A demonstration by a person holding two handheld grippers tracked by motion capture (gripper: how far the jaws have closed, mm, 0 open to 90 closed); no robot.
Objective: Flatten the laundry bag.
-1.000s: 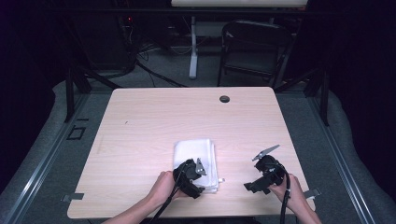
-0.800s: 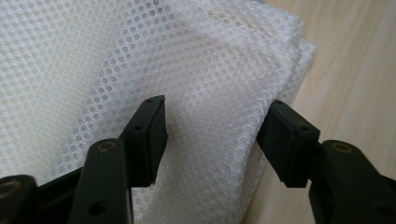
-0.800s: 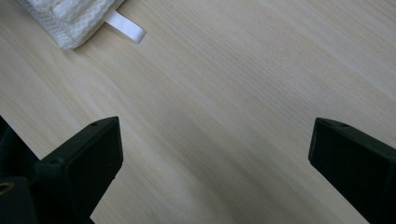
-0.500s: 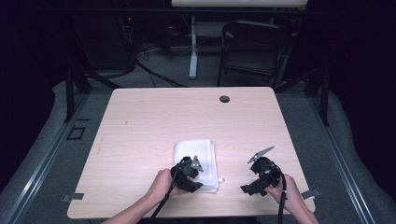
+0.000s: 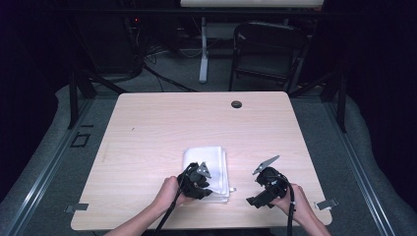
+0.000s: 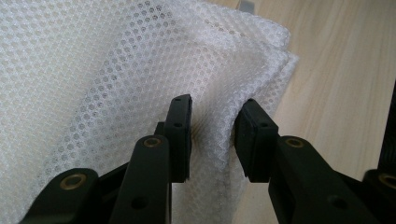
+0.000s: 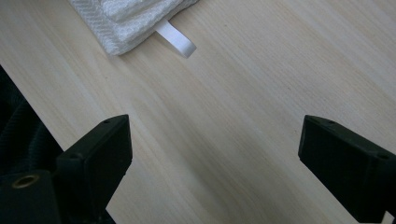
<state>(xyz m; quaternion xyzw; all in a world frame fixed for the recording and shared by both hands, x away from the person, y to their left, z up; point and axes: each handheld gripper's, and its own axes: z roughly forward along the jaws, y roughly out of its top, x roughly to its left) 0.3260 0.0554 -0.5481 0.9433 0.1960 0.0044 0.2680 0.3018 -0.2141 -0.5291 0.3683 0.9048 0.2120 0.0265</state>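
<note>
Pinching a raised fold of the white cloth point(image 6: 116, 79) on the tabletop point(image 5: 162, 123), your left claw point(image 6: 212, 135) has just been closing; your right claw point(image 7: 212, 154) hangs wide beside it.

Left gripper point(image 6: 212, 135) jaws have just been closing; right gripper point(image 7: 212, 154) jaws stand wide apart.

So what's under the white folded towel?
The white folded towel lies on the wooden table, with more of its own layers stacked beneath the top one. The left gripper pinches a raised fold. Anything tucked between the layers is covered.
</note>
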